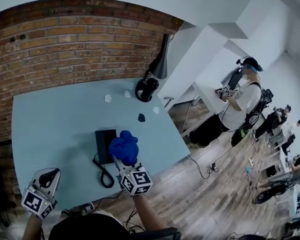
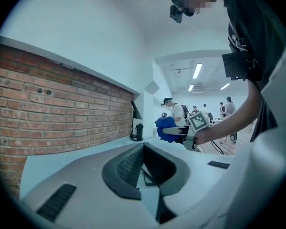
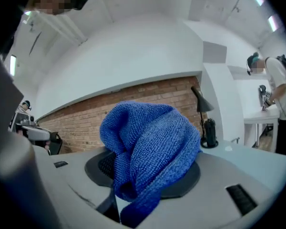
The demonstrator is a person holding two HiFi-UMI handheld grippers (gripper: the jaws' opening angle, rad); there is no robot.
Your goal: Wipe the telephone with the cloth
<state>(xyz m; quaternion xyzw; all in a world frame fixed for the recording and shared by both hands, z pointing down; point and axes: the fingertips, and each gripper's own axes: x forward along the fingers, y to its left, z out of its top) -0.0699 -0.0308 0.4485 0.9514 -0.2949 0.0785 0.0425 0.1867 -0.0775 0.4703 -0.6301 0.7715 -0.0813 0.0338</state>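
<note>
Right tongs (image 1: 123, 160) pinch bunched blue terry cloth (image 1: 123, 146); flat black telephone (image 1: 104, 144), coiled cord (image 1: 104, 171), just below tips. Left tongs (image 1: 51, 174) pressed together over smooth pale bench (image 1: 55, 119).

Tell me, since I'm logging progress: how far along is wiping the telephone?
Done: the blue cloth is picked up, bunched in the shut jaws of the right gripper. In hand: it is held at the right edge of the black telephone; contact can't be confirmed. Left: the wiping itself seems mostly ahead. The left gripper sits shut and empty near the front corner of the table.
</note>
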